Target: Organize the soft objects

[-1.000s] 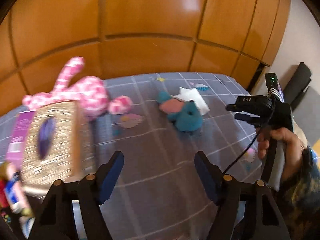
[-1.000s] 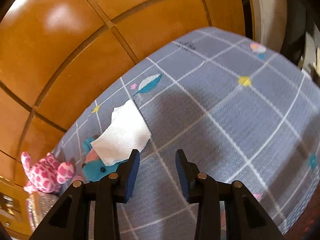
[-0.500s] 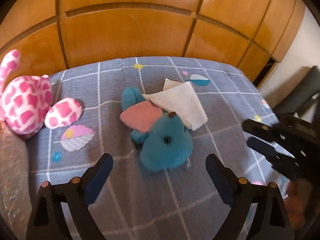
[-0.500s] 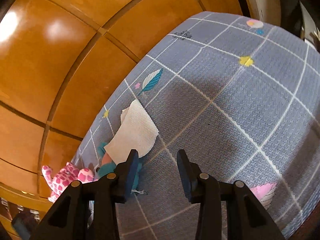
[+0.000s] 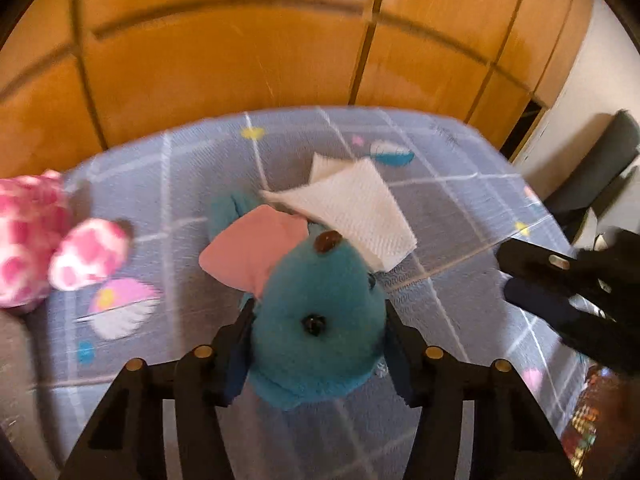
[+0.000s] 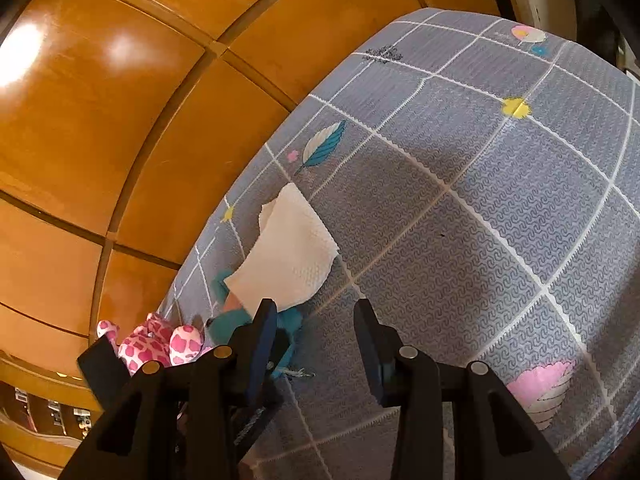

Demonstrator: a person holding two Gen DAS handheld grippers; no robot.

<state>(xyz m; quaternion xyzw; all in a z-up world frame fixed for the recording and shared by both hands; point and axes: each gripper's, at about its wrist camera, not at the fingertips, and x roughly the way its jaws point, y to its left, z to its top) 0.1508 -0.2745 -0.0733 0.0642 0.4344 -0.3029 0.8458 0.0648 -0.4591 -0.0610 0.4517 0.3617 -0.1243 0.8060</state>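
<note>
A teal plush toy (image 5: 316,320) with a pink ear lies on the grey patterned mat (image 5: 192,184). My left gripper (image 5: 316,344) has its jaws on both sides of the toy's head and touches it. A white paper towel (image 5: 352,212) rests on the toy's far side and on the mat; it also shows in the right wrist view (image 6: 292,260). A pink spotted plush (image 5: 44,240) lies at the left. My right gripper (image 6: 316,344) is open and empty above the mat, just right of the teal toy (image 6: 228,320).
A wooden panelled wall (image 5: 240,48) runs along the mat's far edge. A dark chair (image 5: 596,176) stands at the right beyond the mat. The right gripper's body (image 5: 568,292) shows at the right in the left wrist view.
My left gripper has moved forward from the box and pink plush to the teal toy, and its jaws have narrowed onto the toy's head. My right gripper has moved slightly closer to the towel.
</note>
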